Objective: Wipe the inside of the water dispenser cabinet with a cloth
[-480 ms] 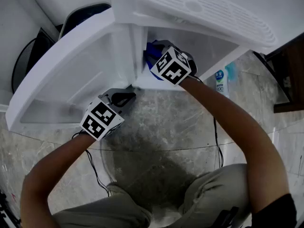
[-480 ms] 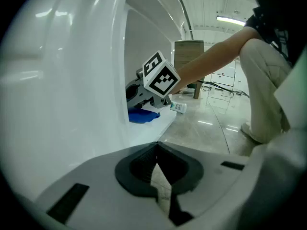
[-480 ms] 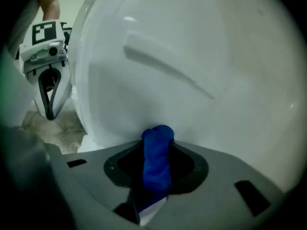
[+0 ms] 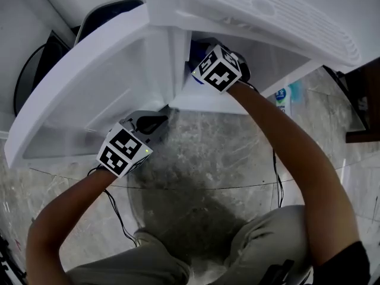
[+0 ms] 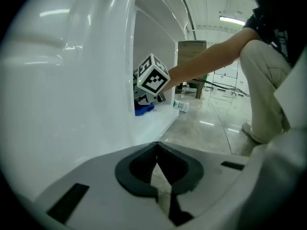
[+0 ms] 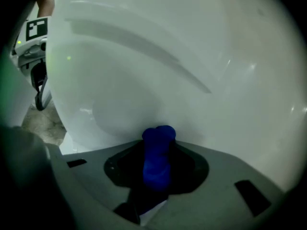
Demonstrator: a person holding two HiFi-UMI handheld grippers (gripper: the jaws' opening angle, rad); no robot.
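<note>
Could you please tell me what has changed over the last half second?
The right gripper, shut on the blue cloth, has slid further up and into the cabinet, so less of the cloth shows in the head view. The left gripper, shut and empty, stayed by the open door.

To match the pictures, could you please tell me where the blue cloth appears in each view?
Head view: blue cloth upper centre, inside the cabinet.
Left gripper view: cloth left of centre, below the marker cube.
Right gripper view: cloth bottom centre, in the right claw.
Shared landmark: white cabinet.
</note>
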